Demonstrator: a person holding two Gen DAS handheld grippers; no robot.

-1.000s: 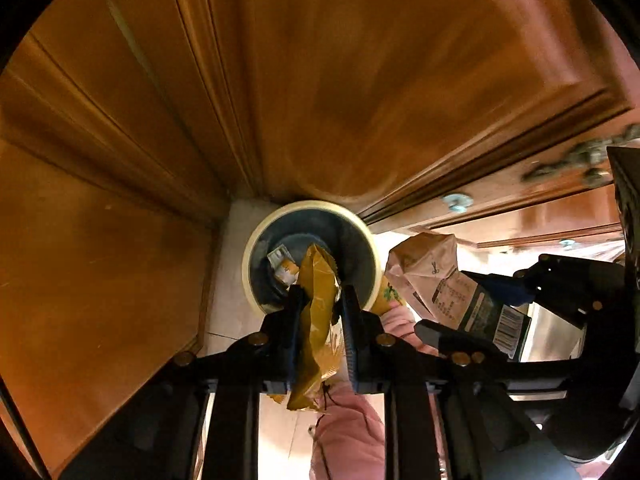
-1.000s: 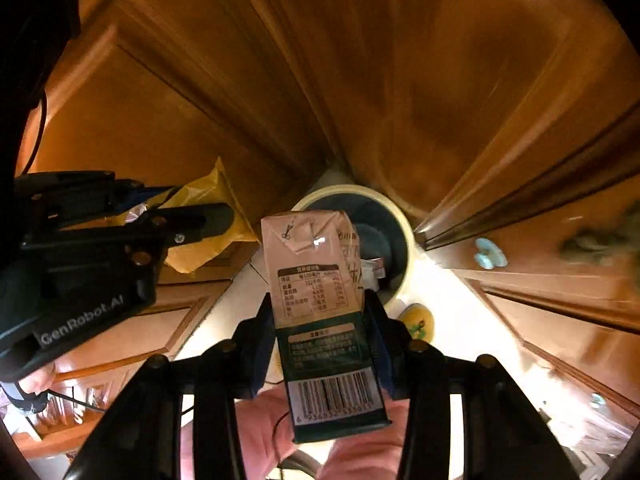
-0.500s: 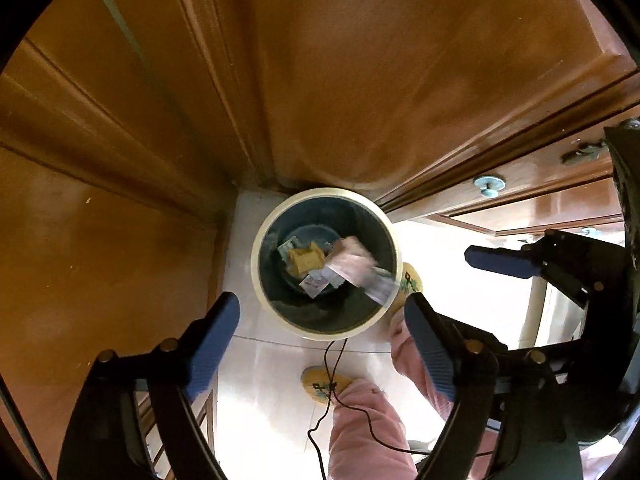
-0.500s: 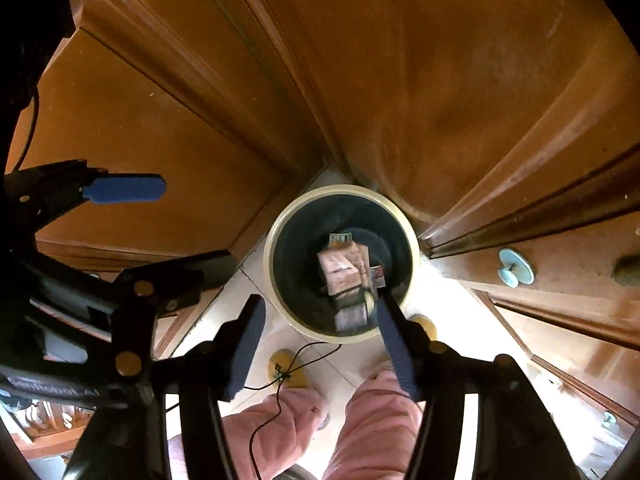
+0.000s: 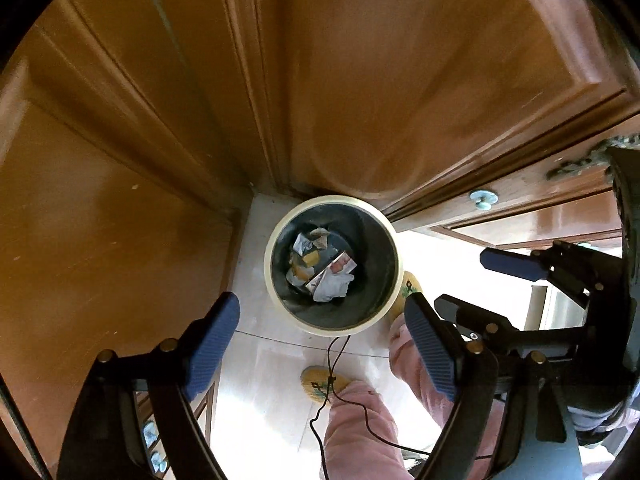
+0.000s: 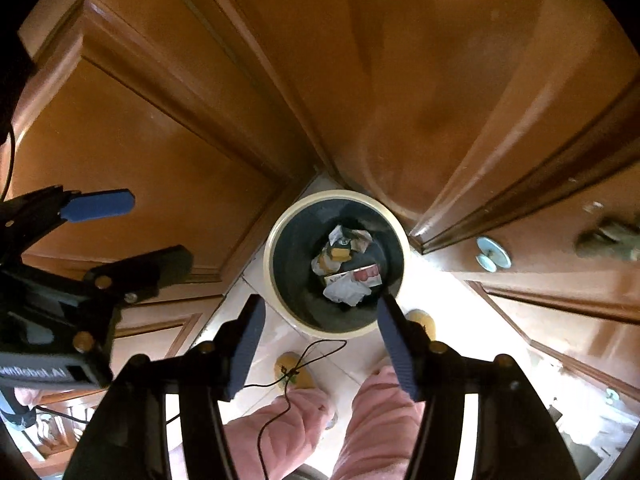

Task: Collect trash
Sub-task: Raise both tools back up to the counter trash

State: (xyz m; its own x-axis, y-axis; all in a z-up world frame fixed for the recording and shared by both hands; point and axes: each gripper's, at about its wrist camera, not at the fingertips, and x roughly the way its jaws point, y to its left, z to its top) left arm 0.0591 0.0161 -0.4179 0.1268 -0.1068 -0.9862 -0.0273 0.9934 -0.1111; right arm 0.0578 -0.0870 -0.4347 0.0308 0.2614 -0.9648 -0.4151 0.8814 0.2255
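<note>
Both the left gripper (image 5: 320,344) and right gripper (image 6: 320,340) are hanging spread and empty over the bin (image 5: 276,280), the just-released carton (image 5: 334,270) and yellow wrapper (image 5: 310,258) now lying inside, completing this drop.

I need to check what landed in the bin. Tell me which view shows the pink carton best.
The right wrist view: the pink carton lies nearly centred in the trash bin, its printed face turned up. The left wrist view shows the same carton smaller and more edge-on among crumpled paper.
</note>
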